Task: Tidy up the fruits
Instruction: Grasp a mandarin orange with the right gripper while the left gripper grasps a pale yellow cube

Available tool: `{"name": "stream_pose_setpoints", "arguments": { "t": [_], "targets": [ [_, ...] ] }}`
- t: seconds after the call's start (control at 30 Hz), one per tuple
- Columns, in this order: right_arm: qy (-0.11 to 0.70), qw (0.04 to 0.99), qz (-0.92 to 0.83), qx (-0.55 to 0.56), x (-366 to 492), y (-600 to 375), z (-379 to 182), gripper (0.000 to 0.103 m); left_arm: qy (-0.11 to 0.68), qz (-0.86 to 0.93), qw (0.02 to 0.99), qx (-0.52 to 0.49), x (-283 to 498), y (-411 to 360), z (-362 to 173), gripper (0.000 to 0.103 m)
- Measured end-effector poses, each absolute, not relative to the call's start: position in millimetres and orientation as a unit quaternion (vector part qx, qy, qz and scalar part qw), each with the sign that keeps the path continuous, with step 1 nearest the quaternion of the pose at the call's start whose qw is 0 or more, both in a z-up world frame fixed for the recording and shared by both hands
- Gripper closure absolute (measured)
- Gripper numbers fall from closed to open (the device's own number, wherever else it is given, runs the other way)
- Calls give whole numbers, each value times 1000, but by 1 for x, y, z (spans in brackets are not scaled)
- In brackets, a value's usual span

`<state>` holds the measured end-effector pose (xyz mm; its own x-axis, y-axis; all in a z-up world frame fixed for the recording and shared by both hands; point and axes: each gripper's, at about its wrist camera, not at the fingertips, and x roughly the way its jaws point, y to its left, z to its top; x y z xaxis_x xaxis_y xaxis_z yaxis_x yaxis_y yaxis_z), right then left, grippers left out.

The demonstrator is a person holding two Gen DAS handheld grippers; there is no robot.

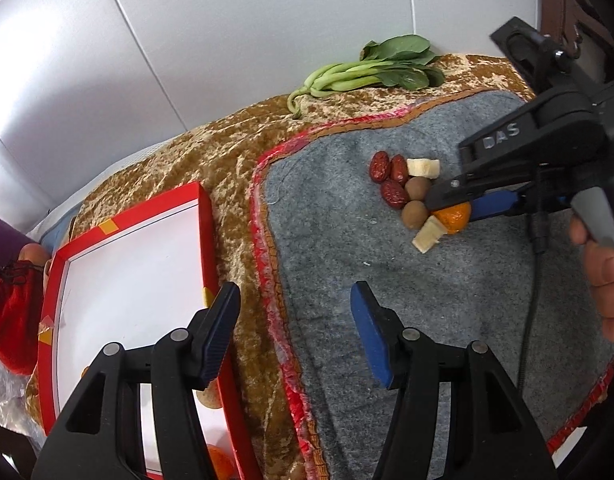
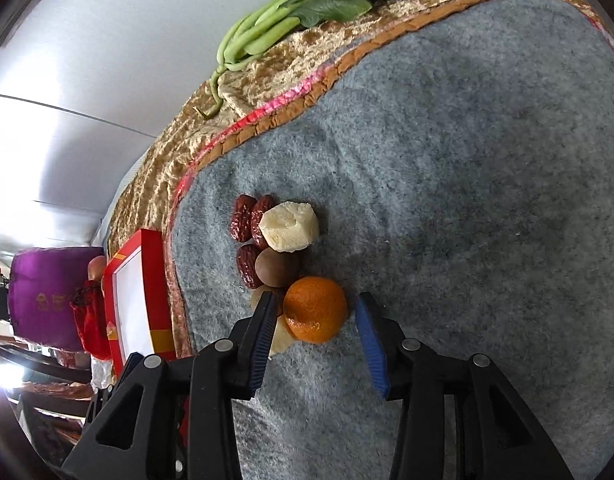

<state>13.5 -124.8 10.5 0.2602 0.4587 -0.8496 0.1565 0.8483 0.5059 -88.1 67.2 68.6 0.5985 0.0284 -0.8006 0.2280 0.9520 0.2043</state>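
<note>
A small pile of fruit lies on the grey felt mat (image 1: 427, 320): three red dates (image 2: 247, 224), brown round fruits (image 2: 277, 266), pale yellowish chunks (image 2: 289, 226) and an orange (image 2: 315, 308). My right gripper (image 2: 317, 300) is low over the pile and straddles the orange, with a slim gap at each pad. In the left wrist view the right gripper (image 1: 451, 208) comes in from the right over the orange (image 1: 455, 220). My left gripper (image 1: 293, 296) hangs open with nothing in it, over the mat's left border beside the red box (image 1: 211, 248), which holds an orange (image 1: 219, 462) and a brownish fruit (image 1: 211, 398).
Leafy greens (image 1: 371, 68) lie on the gold cloth (image 1: 211, 152) at the far edge by the white wall. A red pouch (image 1: 13, 312) sits left of the box. A person's hand (image 1: 603, 276) holds the right gripper's handle, and a cable hangs from it.
</note>
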Motion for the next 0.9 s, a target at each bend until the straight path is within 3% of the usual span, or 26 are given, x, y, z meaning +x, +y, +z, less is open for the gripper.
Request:
{"name": "stream_pose_setpoints", "arguments": {
  "t": [0.1,0.17,0.37,0.8,0.83,0.9],
  "targets": [
    [595,757,108,248,15,-120,11,61,440,-81,882,148,-88,60,69,46],
    [596,759,109,238,14,-118,11,70,444,-104,878,147,-86,54,68,46],
    [594,743,116,287,11,-140,16,70,448,-166,866,147,-70,27,61,46],
    [561,749,111,334,3,-189,38,70,496,-178,849,41,-35,9,38,47],
    [561,750,113,333,1,-188,39,70,499,-179,847,40,-34,8,36,48],
    [562,748,118,332,1,-182,39,70,503,-179,844,41,-32,7,32,62]
  ]
}}
